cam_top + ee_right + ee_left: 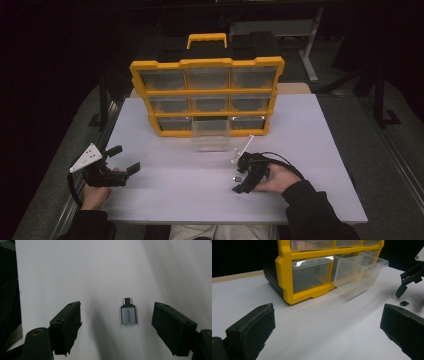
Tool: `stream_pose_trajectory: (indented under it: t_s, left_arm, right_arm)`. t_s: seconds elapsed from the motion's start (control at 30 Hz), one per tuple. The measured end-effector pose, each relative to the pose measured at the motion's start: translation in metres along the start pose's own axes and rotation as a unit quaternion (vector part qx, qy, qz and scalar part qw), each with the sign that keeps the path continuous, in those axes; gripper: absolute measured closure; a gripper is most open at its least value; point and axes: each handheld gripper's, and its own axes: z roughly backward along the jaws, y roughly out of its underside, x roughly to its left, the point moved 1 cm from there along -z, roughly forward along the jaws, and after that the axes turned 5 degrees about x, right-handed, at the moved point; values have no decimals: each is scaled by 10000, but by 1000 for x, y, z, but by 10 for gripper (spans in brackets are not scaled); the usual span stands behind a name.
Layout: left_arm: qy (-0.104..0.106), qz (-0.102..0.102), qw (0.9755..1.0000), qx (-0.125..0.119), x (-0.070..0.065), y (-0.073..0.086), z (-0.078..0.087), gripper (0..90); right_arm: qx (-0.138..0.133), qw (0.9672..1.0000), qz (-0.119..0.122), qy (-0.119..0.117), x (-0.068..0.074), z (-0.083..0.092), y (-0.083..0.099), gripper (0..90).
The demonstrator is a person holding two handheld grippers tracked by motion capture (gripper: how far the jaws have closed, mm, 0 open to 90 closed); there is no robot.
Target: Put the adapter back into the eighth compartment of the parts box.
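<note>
A small grey USB adapter (128, 313) lies flat on the white table (75, 270), plug end pointing away. My right gripper (118, 313) points down over it, a jaw on each side and a gap to both pads, so it is open. From above, the adapter (238, 178) lies under the right gripper (240, 176) at the table's front right. The left gripper (125, 159) rests at the front left, jaws wide apart and holding nothing. In its own view the left gripper (327, 325) faces the organizer, with the adapter (404, 303) far to the right.
A yellow organizer (207, 92) with clear drawers stands upright at the back middle of the table. Its bottom middle drawer (211, 135) is pulled out onto the table, shown as a clear drawer (359, 272) in the left gripper view. A thin white stick (242, 147) lies beside it.
</note>
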Motion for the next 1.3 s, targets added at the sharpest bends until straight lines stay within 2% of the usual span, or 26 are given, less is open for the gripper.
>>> stream_pose_trajectory:
  t_s: [0.3,0.4,0.43,0.47,0.53,0.63,0.77,0.9,1.13,1.3]
  left_arm:
    - [-32,-35,10000,-18,-1,0,0,0]
    - [-52,-40,10000,-50,-1,-1,1,0]
    - [-52,-40,10000,-50,-1,-1,1,0]
    - [-54,-35,10000,-51,-1,-1,1,0]
    - [-58,-44,10000,-46,-1,-1,0,0]
    - [-55,-50,10000,-41,-1,-1,0,0]
    - [-54,-34,10000,-52,-1,-1,1,0]
    - [-44,-33,10000,-30,-1,0,0,0]
    - [-39,-29,10000,-31,-1,0,0,0]
    - [-25,-19,10000,-20,-1,0,0,0]
  right_arm:
    - [54,10000,35,48,-1,0,-3,460]
    - [116,9998,66,171,-2,0,-5,547]
    - [116,9998,66,171,-2,0,-5,547]
    - [153,9995,84,251,-2,0,-5,592]
    - [170,9994,116,292,-2,0,-6,604]
    - [290,9985,182,420,-1,0,-9,677]
    - [380,9980,244,435,-2,-1,-12,744]
    - [452,9977,262,441,-2,-1,-15,746]
    - [377,9983,261,360,-3,3,-15,748]
    - [341,9983,299,363,-4,12,-18,748]
